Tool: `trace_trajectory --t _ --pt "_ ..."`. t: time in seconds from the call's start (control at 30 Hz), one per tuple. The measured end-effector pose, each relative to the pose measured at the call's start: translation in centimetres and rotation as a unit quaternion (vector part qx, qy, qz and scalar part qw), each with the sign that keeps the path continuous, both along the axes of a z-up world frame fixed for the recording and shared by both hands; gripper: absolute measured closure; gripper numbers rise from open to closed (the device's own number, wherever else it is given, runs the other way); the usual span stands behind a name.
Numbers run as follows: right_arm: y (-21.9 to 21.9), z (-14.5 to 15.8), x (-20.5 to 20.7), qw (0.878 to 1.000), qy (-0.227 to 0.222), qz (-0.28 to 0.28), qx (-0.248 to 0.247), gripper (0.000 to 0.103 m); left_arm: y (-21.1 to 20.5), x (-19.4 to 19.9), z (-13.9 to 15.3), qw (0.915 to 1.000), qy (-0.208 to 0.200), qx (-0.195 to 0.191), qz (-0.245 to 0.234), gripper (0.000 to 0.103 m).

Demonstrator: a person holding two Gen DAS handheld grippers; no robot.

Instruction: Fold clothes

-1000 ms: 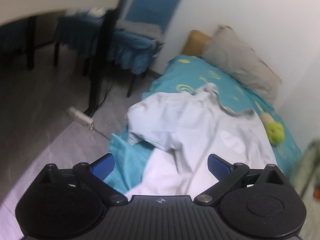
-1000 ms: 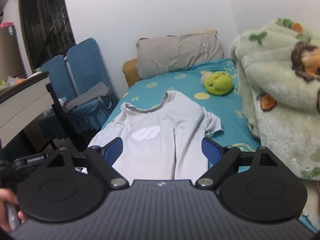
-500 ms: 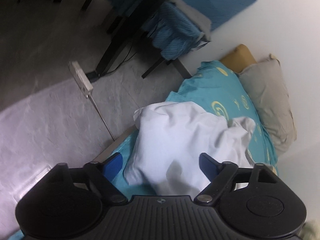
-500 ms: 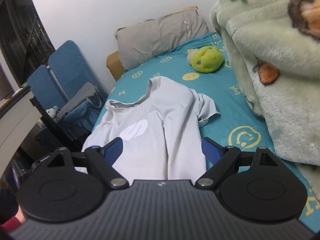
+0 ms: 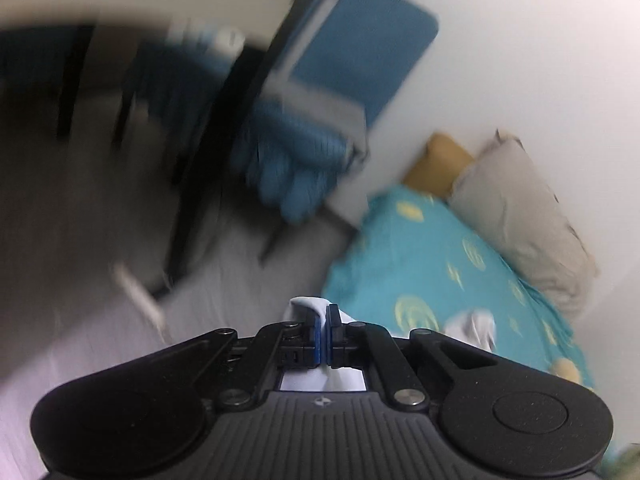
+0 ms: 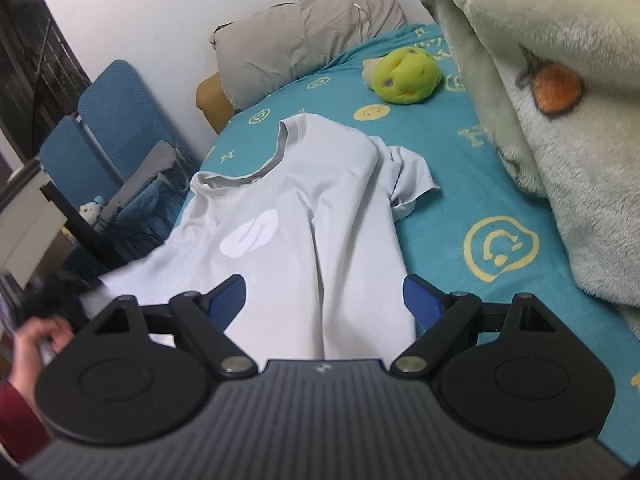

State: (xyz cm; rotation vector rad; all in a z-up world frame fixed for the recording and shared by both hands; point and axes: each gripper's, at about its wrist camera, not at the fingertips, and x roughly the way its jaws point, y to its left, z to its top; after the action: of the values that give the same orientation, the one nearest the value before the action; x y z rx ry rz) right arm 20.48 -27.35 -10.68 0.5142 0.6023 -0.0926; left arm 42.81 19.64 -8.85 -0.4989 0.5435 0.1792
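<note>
The pale grey T-shirt (image 6: pixel 320 216) lies chest-up on the bed (image 6: pixel 460 184), its long axis running from the collar, which points toward the head of the bed and the grey pillow (image 6: pixel 304 36), down to the hem near the foot, under the right gripper (image 6: pixel 324 294). It sits along the bed's left edge, and its left side spills over that edge toward the floor. One short sleeve is spread out toward the middle of the bed; the other side is drawn down and away at the left edge. The cloth is smooth and light, with a darker grey collar band, a white oval mark on the chest and a long crease running down the body. The left gripper (image 5: pixel 323 334) is clamped tight on a bunched fold of the shirt at the left edge of the bed, white fabric showing above and below its blue pads (image 5: pixel 318 336). The right gripper hangs wide open over the lower body of the shirt, pinching nothing. A fluffy green blanket (image 6: pixel 560 120) is heaped along the bed's right side, and a green plush toy (image 6: pixel 404 76) lies near the pillow, leaving a bare strip of teal sheet between shirt and blanket. Blue chairs (image 6: pixel 116 120) stand beside the bed's left edge.
</note>
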Motion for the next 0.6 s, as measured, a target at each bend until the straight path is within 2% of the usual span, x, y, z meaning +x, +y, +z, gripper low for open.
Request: trace_trajectory --t 0.07,0.13,0.2,0.27,0.3,0.33,0.4,0.53,0.6 --pt "0.0 0.0 0.0 1.000 -0.001 -0.001 -0.007 0.016 -0.4 1.9 0.6 0.9970 0.017 0.074 0.015 0.100" --pt "0.0 -0.1 0.2 1.000 0.001 -0.003 -0.011 0.016 -1.0 3.7 0.5 0.9885 0.042 0.143 0.025 0.100" --pt "0.0 -0.2 0.4 1.000 0.003 -0.005 -0.016 0.016 -1.4 4.6 -0.9 0.9860 0.057 0.154 0.029 0.100" --pt "0.0 -0.2 0.6 1.000 0.002 -0.004 -0.023 0.016 -1.8 4.9 -1.9 0.9859 0.067 0.151 0.025 0.093" --pt "0.1 -0.2 0.7 1.000 0.001 -0.003 -0.028 0.016 -1.9 4.9 -2.3 0.9868 0.069 0.145 0.021 0.081" --pt "0.2 -0.2 0.7 0.999 -0.002 -0.002 -0.033 0.016 -2.1 4.8 -2.7 0.9874 0.071 0.140 0.017 0.064" --pt "0.4 -0.2 0.9 0.999 -0.006 0.004 -0.042 0.016 -2.5 4.2 -2.6 0.9850 0.074 0.156 0.004 0.053" --pt "0.9 0.2 0.8 0.998 -0.017 0.013 -0.055 0.016 -3.4 0.2 -1.3 0.9859 0.056 0.153 -0.038 0.025" --pt "1.0 0.5 0.7 0.998 -0.023 0.015 -0.059 0.016 -4.5 -2.7 0.0 0.9856 0.043 0.153 -0.058 0.022"
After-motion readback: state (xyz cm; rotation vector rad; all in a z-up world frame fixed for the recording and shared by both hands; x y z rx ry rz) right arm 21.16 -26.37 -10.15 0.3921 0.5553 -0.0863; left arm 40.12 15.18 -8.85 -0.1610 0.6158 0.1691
